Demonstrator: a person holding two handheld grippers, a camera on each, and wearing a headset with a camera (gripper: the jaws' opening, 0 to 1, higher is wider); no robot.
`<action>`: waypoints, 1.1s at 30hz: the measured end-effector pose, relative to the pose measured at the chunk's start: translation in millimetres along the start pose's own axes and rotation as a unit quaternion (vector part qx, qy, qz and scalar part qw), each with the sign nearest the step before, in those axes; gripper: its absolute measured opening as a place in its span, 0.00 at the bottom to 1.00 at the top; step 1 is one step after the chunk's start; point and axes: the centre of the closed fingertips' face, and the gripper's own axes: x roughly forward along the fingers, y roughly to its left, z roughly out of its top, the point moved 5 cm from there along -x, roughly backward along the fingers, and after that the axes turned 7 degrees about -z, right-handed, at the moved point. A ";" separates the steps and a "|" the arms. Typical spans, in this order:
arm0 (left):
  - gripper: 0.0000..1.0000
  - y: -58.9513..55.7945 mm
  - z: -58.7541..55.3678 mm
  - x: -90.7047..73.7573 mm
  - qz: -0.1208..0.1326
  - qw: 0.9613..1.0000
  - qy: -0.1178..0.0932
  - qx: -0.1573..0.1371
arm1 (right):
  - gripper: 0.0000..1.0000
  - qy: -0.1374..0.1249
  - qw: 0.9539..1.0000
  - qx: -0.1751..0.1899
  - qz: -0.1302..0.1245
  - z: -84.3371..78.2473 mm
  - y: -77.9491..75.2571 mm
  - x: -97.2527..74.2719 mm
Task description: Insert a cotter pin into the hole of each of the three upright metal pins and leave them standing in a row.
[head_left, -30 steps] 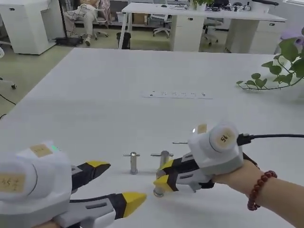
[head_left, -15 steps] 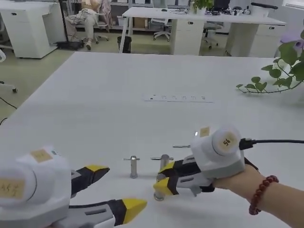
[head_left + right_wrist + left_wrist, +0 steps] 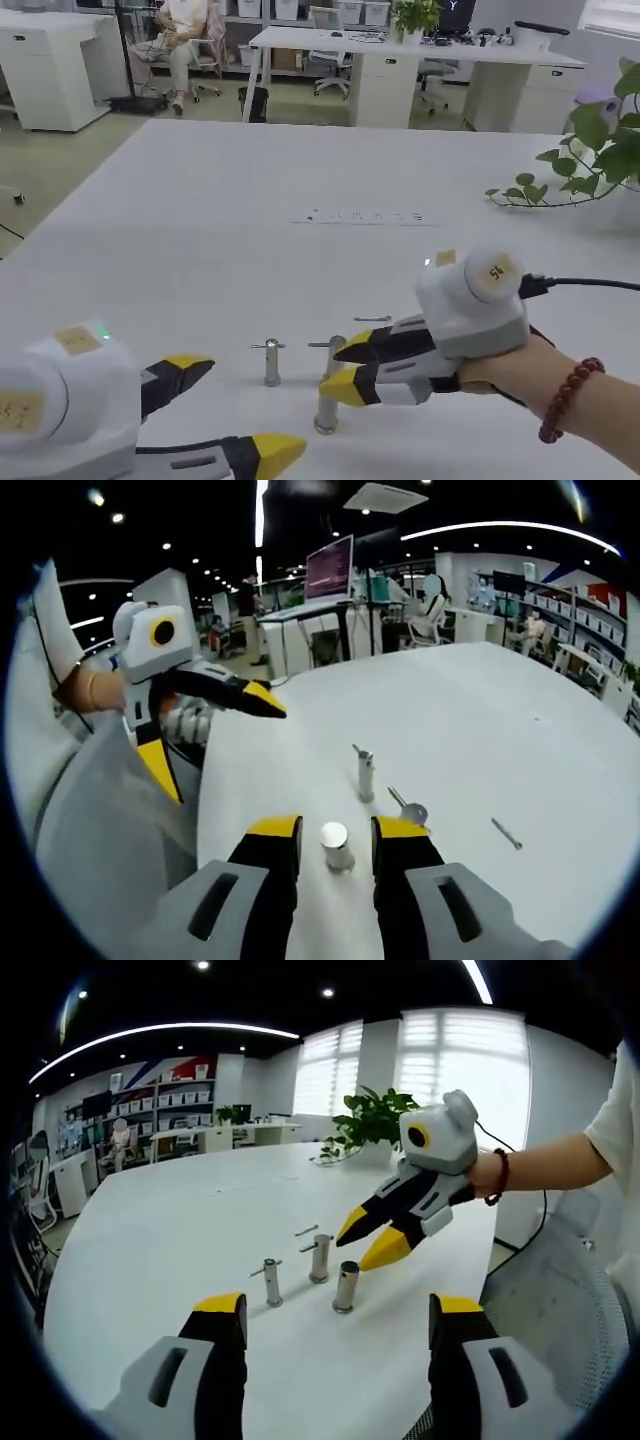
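Note:
Three upright metal pins stand on the white table (image 3: pixel 200 230). The left pin (image 3: pixel 271 362) (image 3: pixel 272 1282) has a cotter pin through it. So does the middle pin (image 3: pixel 336 352) (image 3: pixel 320 1258), half hidden behind my right gripper. The near pin (image 3: pixel 325 413) (image 3: pixel 345 1287) (image 3: pixel 335 847) is bare. My right gripper (image 3: pixel 342 368) (image 3: pixel 367 1238) (image 3: pixel 337 827) hovers just above it, open, holding nothing. A loose cotter pin (image 3: pixel 372 319) (image 3: pixel 505 833) lies behind. My left gripper (image 3: pixel 232 408) (image 3: pixel 337 1305) (image 3: pixel 222 750) is open wide, nearer me.
A flush socket strip (image 3: pixel 365 215) sits mid-table. A leafy plant (image 3: pixel 590 150) reaches in from the right. A black cable (image 3: pixel 590 285) trails from my right gripper. Office desks and a seated person (image 3: pixel 180 25) are beyond the table's far edge.
The head view has shifted. My right gripper stays over the near pin, and slightly more of that pin shows below its jaws. My left gripper sits a little lower in the picture.

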 end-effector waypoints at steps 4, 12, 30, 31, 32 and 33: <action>0.75 0.2 0.2 -0.1 0.002 1.000 -0.002 0.002 | 0.29 0.000 1.000 0.000 -0.009 0.7 -9.8 -6.7; 0.79 2.4 2.6 1.0 0.008 1.000 -0.007 0.012 | 0.28 0.017 0.999 0.012 -0.044 -8.9 -43.8 -16.5; 0.88 6.6 8.2 6.6 0.016 1.000 -0.014 0.018 | 0.26 0.076 0.992 -0.007 -0.102 -22.8 -113.4 -5.9; 0.89 6.3 8.7 6.7 0.015 1.000 -0.016 0.013 | 0.26 0.082 0.991 -0.010 -0.101 -24.3 -116.0 -3.9; 0.90 6.3 8.8 6.7 0.016 1.000 -0.017 0.013 | 0.26 0.087 0.991 -0.013 -0.101 -25.5 -117.4 -2.7; 0.91 6.6 8.9 6.8 0.017 1.000 -0.016 0.015 | 0.26 0.090 0.991 -0.014 -0.101 -26.4 -119.0 -1.1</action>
